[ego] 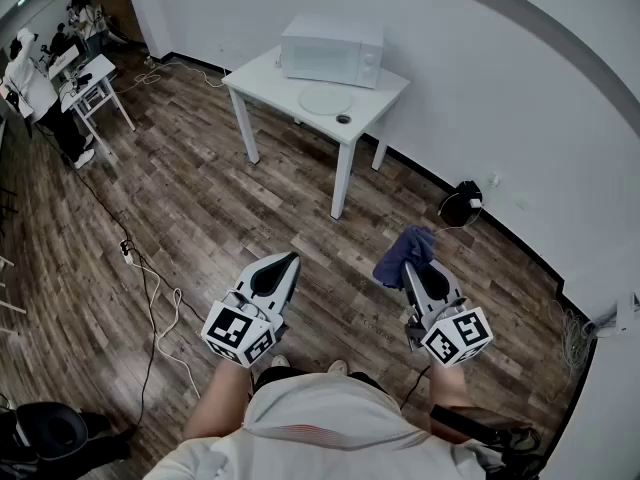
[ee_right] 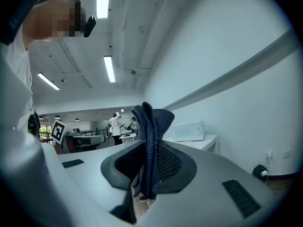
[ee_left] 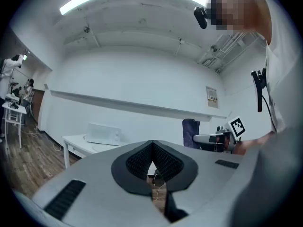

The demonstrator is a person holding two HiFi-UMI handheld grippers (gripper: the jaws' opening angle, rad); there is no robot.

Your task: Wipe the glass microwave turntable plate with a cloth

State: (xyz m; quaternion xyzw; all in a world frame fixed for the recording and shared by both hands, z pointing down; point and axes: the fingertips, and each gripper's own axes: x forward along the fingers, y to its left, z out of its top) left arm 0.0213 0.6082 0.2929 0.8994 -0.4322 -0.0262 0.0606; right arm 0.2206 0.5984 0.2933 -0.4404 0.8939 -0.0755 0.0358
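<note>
right gripper (ee_right: 150,150): the likely fault is a lost cloth (ee_right: 152,122), since only one fold is pinched and a snag or hard rub could pull it free. its jaws are pressed onto that dark blue fold, which stands up above them. left gripper (ee_left: 152,150): jaws pressed together, nothing between them. both are held low over the wooden floor (ego: 200,208), well apart from the white table (ego: 262,76). the glass turntable plate (ego: 326,99) lies flat there, just in front of the microwave (ego: 330,48). second risk: the plate lies loose, so a one-sided wipe could slide it toward the table edge.
</note>
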